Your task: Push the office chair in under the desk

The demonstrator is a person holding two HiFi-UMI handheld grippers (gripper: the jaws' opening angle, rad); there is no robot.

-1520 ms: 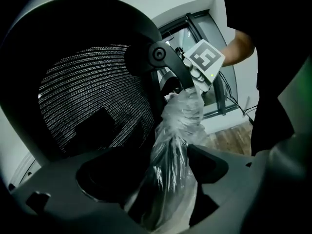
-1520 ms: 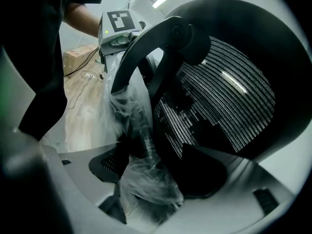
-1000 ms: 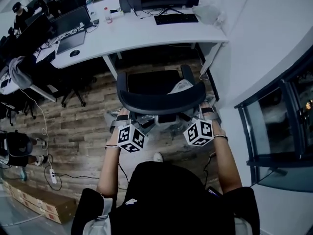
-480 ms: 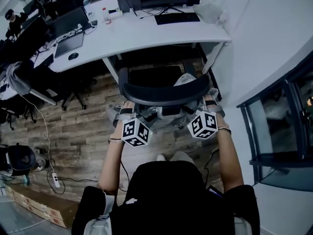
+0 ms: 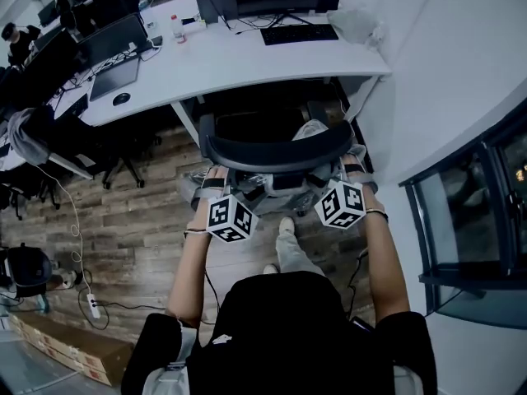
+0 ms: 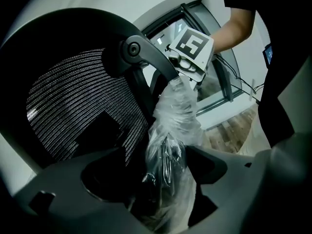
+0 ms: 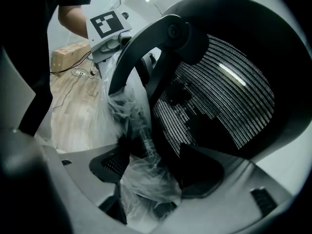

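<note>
Office chair (image 5: 272,153) gripped from behind, its seat partly under the desk (image 5: 247,60)

I see the left hand-held gripper (image 6: 161,172) closed on a part of the chair's rear frame covered in plastic wrap (image 6: 178,111), just beside the mesh backrest (image 6: 73,106); the wrapped part fills the gap between its jaws. The right hand-held gripper (image 7: 156,174) likewise holds a plastic-wrapped part of the frame, jaws pressed onto the crumpled film. In my head view both sit low behind the curved backrest, one near each end. The chair stands on the wooden floor (image 5: 140,212) facing the white desk, the front of its seat in the shadow under the desk edge, the backrest out on my side
</note>
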